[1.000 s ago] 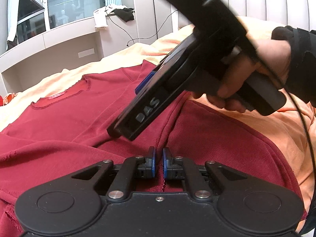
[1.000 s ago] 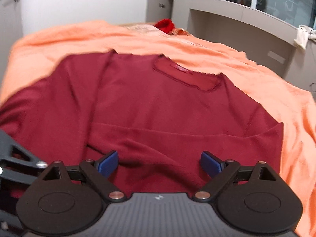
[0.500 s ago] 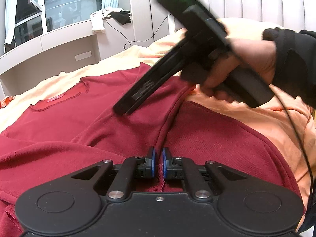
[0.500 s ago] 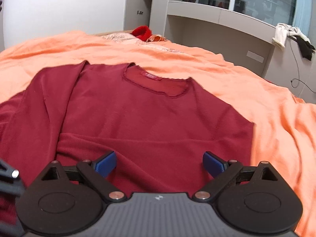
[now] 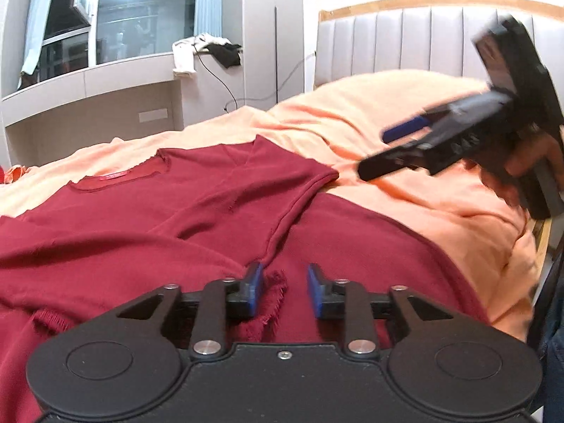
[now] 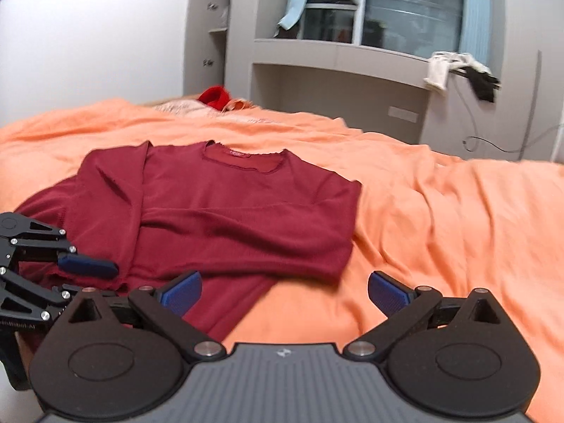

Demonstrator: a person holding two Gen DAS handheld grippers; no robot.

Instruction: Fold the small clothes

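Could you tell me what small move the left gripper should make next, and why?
Probably lift the left gripper straight back off the red sweater: its fingers are open around the frayed cuff, and the sleeve already lies folded across the body.

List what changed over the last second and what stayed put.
The left claw opened, letting go of the frayed sleeve cuff, which now lies between its fingers. The right claw drew back off the red sweater toward the orange bedspread, jaws still wide. The sweater stayed flat, sleeve folded across.
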